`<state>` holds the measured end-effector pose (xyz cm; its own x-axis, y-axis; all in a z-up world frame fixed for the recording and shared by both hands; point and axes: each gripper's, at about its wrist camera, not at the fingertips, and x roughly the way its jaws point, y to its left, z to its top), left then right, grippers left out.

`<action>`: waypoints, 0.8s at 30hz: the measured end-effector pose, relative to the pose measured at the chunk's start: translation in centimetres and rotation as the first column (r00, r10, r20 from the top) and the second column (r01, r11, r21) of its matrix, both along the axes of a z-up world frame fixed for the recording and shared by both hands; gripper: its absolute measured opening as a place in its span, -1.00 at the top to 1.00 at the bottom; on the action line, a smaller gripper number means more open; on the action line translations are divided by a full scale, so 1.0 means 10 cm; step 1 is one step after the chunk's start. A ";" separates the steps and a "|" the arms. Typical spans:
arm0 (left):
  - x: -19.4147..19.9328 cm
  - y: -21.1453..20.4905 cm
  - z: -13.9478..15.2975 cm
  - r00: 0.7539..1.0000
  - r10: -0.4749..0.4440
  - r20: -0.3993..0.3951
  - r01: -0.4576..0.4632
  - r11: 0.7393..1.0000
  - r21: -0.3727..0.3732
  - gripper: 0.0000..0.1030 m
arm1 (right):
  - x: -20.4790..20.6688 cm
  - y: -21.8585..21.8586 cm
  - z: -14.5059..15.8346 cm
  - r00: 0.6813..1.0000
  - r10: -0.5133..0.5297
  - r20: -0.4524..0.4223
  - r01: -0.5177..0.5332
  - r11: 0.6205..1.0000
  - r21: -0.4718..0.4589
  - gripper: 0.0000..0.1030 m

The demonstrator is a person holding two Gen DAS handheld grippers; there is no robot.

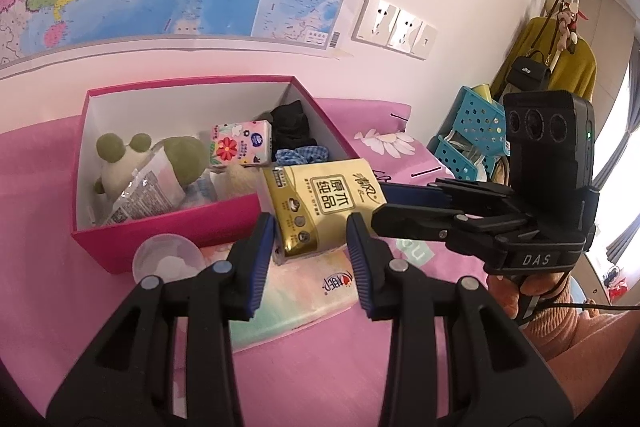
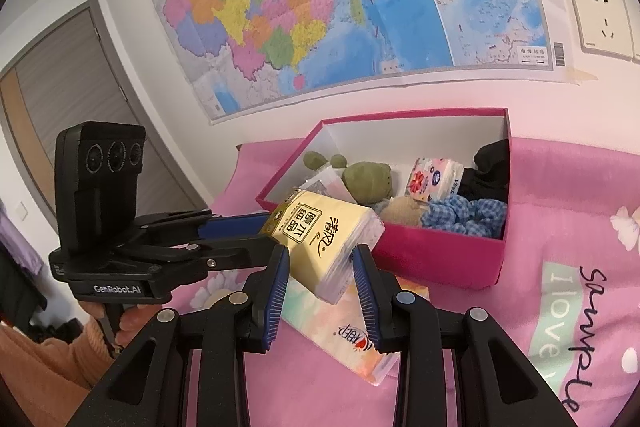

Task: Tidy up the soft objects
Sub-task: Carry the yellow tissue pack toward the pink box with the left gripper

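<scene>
A yellow tissue pack [image 1: 322, 205] is held off the pink bed, tilted, beside the front of the pink box [image 1: 168, 227]. My right gripper [image 1: 380, 201] comes in from the right in the left wrist view and is shut on the pack. In the right wrist view the pack [image 2: 324, 237] sits between my right gripper's [image 2: 320, 273] blue pads [image 2: 362, 275]. My left gripper [image 1: 310, 239] is open just below the pack; it also shows at left in the right wrist view [image 2: 256, 229]. The box [image 2: 436, 259] holds a green plush [image 1: 120, 163], a floral tissue pack [image 1: 240, 143], black cloth [image 1: 290, 125] and a blue checked scrunchie [image 2: 466, 213].
A flat pastel tissue pack [image 1: 296, 297] lies on the bed under the grippers, also in the right wrist view [image 2: 356, 339]. A clear round lid [image 1: 168, 257] lies by the box front. Blue baskets [image 1: 468, 131] stand at the right. A map [image 2: 320, 7] covers the wall behind.
</scene>
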<state>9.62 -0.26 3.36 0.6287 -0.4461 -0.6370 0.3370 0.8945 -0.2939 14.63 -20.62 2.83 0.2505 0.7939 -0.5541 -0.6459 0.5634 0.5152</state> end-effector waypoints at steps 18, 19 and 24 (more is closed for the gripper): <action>0.10 0.04 0.01 1.000 0.011 0.002 -0.011 1.000 0.014 0.25 | 0.11 0.03 0.01 1.000 -0.008 -0.001 0.008 1.000 0.008 0.34; 0.11 0.04 0.01 1.000 0.012 0.003 -0.012 1.000 0.015 0.25 | 0.13 0.04 0.02 1.000 -0.009 0.001 0.009 1.000 0.010 0.34; 0.14 0.04 0.03 1.000 0.014 0.006 -0.014 1.000 0.017 0.25 | 0.17 0.06 0.03 1.000 -0.013 0.004 0.013 1.000 0.013 0.34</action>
<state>11.00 0.15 3.62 0.6387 -0.4263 -0.6405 0.3265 0.9040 -0.2761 16.30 -20.07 3.16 0.2628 0.7978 -0.5427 -0.6407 0.5648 0.5201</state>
